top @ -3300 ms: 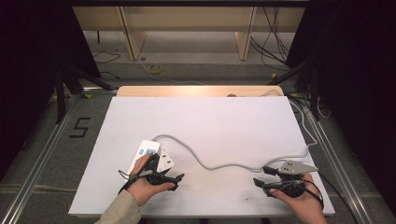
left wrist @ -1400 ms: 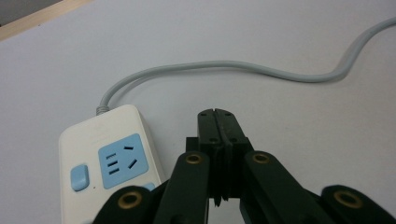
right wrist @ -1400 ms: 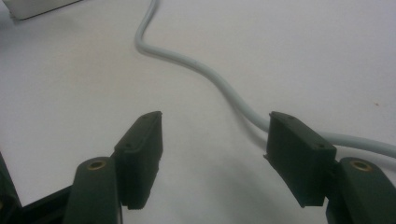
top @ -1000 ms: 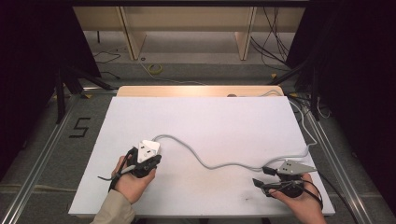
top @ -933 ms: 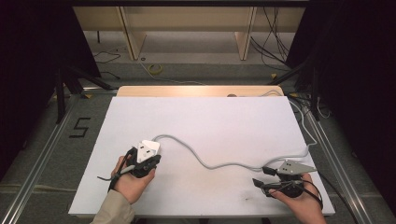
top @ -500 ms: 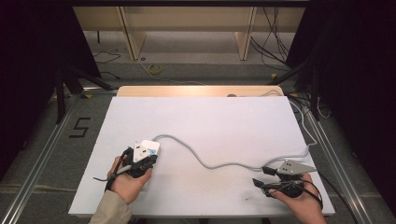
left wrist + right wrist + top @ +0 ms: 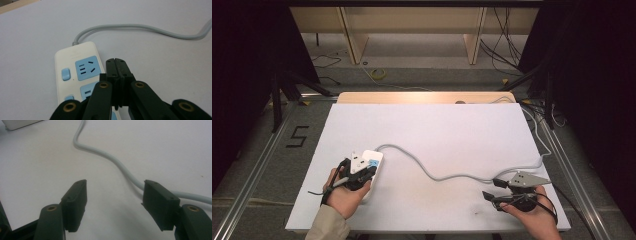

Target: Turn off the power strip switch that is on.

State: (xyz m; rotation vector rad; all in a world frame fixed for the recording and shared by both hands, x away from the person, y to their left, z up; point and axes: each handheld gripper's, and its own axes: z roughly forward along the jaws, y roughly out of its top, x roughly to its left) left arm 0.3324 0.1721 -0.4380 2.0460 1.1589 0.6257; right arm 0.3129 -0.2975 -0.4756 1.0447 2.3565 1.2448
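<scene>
My left claw over the power strip, jaws pressed together

Since a few seconds ago I brought my left claw (image 7: 116, 62) back along the white power strip (image 7: 75, 72) on the desk (image 7: 462, 135), and its jaws are now pressed together on nothing, just above the blue sockets beside the small switch (image 7: 65, 74); I think I am ready to push it. My right claw (image 7: 115, 202) waits spread, near the grey cable (image 7: 117, 167).

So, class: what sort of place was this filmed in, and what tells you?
Probably a lab or recording workspace, not a home. A white table stands between dark curtains, loose cables trail on the floor, and a person works handheld grippers, the left gripper over a power strip.
</scene>
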